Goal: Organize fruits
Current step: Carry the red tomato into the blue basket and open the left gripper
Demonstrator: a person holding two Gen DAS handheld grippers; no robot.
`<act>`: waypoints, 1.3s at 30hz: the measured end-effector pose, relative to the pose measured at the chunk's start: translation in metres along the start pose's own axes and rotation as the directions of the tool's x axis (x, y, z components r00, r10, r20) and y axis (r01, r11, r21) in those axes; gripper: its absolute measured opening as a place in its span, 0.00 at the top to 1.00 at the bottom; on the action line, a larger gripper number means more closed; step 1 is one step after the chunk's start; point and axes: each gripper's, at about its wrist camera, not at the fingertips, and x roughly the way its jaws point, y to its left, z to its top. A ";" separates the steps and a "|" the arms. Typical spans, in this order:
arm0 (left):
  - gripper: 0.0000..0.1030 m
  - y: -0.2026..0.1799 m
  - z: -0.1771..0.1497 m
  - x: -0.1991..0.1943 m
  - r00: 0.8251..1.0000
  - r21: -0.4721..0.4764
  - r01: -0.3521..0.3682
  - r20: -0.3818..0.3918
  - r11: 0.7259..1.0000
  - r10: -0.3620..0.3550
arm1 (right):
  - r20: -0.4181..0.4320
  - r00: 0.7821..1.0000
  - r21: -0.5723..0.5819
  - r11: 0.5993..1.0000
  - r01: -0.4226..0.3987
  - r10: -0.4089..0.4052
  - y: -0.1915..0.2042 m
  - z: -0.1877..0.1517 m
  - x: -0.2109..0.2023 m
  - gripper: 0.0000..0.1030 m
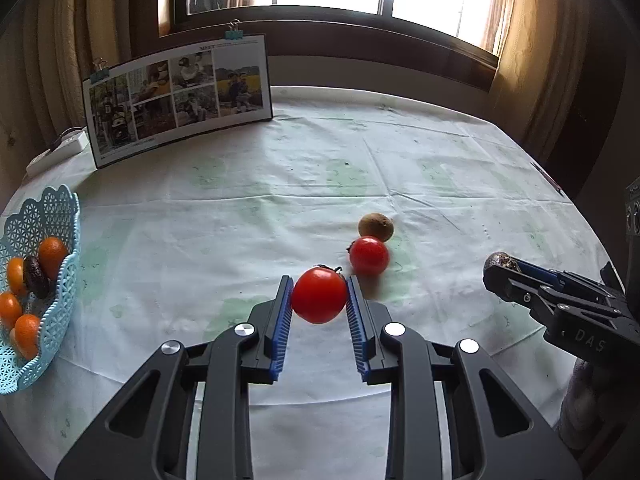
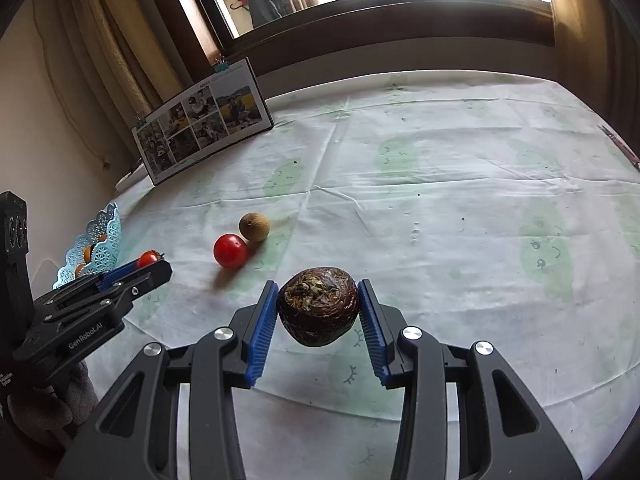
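Note:
My left gripper (image 1: 319, 294) is shut on a red tomato (image 1: 319, 295), held above the tablecloth; this tomato (image 2: 148, 258) also shows in the right wrist view. My right gripper (image 2: 318, 306) is shut on a dark brown wrinkled fruit (image 2: 318, 306), also lifted, and that brown fruit (image 1: 498, 262) peeks out at the right of the left wrist view. A second red tomato (image 1: 369, 255) and a brown kiwi (image 1: 376, 226) lie touching on the cloth just beyond the left gripper. A light blue lattice basket (image 1: 60, 280) at the far left holds several oranges and a dark fruit.
A clipped photo board (image 1: 180, 96) stands at the back left of the round table, with a white power strip (image 1: 60, 150) beside it. The white-green tablecloth (image 1: 280, 184) spreads between basket and fruits. Curtains and a window lie behind. A pen-like object (image 2: 620, 146) lies at the right table edge.

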 end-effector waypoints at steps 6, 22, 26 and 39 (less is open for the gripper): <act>0.73 0.026 0.002 -0.016 0.997 -0.061 -0.061 0.047 0.996 0.064 | -0.003 1.000 -0.007 1.000 0.009 -0.009 0.001 0.000 0.003 0.60; 0.73 0.113 0.000 -0.056 0.961 -0.227 -0.215 0.122 0.950 0.247 | -0.002 0.999 -0.027 0.998 0.054 -0.054 0.009 0.001 0.003 0.60; 0.73 0.131 -0.003 -0.063 0.953 -0.263 -0.234 0.130 0.936 0.275 | -0.001 0.999 -0.029 0.998 0.054 -0.054 0.014 0.002 0.003 0.60; 0.72 0.172 -0.017 -0.073 0.935 -0.347 -0.264 0.138 0.900 0.327 | -0.004 0.999 -0.092 0.995 0.043 -0.044 0.052 0.004 0.006 0.60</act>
